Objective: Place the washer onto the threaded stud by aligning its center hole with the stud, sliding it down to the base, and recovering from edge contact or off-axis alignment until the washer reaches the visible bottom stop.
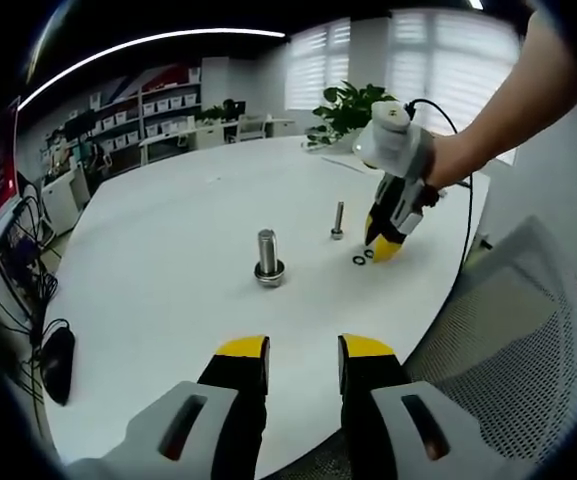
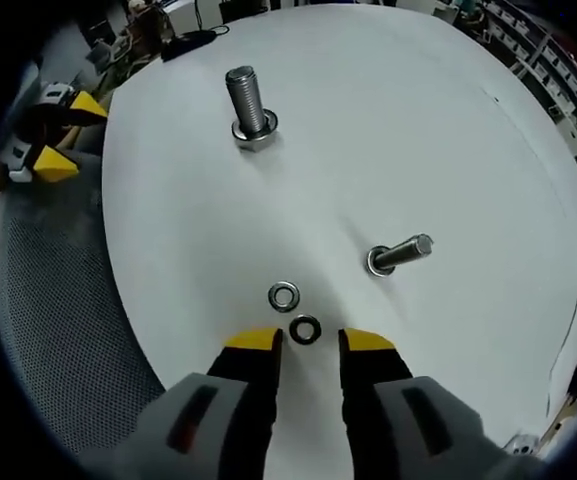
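In the right gripper view the right tongs [image 2: 306, 342] stand with a narrow gap between their yellow tips, holding nothing, poised over the white table [image 2: 448, 130]. A dark washer [image 2: 305, 329] lies flat just ahead of the gap, and a silver washer [image 2: 284, 296] sits just beside it at eleven o'clock. The thin stud [image 2: 401, 254] stands at two o'clock, the thick bolt [image 2: 249, 105] far off at twelve. In the left gripper view the left tongs [image 1: 303, 350] hang slightly parted and empty near the table's edge, beside a mesh chair [image 1: 513, 330].
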Motion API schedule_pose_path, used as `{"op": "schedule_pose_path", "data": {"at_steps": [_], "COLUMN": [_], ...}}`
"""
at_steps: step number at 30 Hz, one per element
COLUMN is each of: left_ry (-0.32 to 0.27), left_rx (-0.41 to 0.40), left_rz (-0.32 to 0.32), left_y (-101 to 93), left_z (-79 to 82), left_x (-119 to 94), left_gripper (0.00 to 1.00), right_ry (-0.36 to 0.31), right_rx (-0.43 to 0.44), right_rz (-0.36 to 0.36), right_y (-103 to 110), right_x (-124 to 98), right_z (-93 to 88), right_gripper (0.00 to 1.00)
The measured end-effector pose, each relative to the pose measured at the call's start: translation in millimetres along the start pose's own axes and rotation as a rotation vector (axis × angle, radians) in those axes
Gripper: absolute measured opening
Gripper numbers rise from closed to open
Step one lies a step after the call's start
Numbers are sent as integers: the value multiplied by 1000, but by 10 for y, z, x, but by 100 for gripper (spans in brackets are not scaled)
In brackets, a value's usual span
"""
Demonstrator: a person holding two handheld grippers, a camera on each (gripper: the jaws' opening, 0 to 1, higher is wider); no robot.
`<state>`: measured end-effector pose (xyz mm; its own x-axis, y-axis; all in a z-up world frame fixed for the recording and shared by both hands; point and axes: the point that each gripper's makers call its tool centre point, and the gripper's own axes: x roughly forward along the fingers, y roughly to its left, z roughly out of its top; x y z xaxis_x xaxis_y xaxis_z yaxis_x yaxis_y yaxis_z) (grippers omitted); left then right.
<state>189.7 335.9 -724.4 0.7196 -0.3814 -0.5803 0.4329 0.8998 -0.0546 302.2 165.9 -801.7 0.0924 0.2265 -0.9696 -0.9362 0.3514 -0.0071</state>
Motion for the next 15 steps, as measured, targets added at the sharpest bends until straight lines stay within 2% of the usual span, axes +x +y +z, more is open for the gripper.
{"op": "schedule_pose_path", "data": {"at_steps": [11,15], "left_ry": [1,-6], "left_rx": [-2,-8], "left_rz": [7,7], "left_y": [12,12], "left_z": [1,14], "left_x": [-1,2], "left_gripper": [26,26], "right_ry": [47,55], "right_rx": [-75,-117], "right_rz": [9,-2], "right_y": [0,7], "right_x": [3,26], "right_z": [9,34], "right_gripper": [21,16]}}
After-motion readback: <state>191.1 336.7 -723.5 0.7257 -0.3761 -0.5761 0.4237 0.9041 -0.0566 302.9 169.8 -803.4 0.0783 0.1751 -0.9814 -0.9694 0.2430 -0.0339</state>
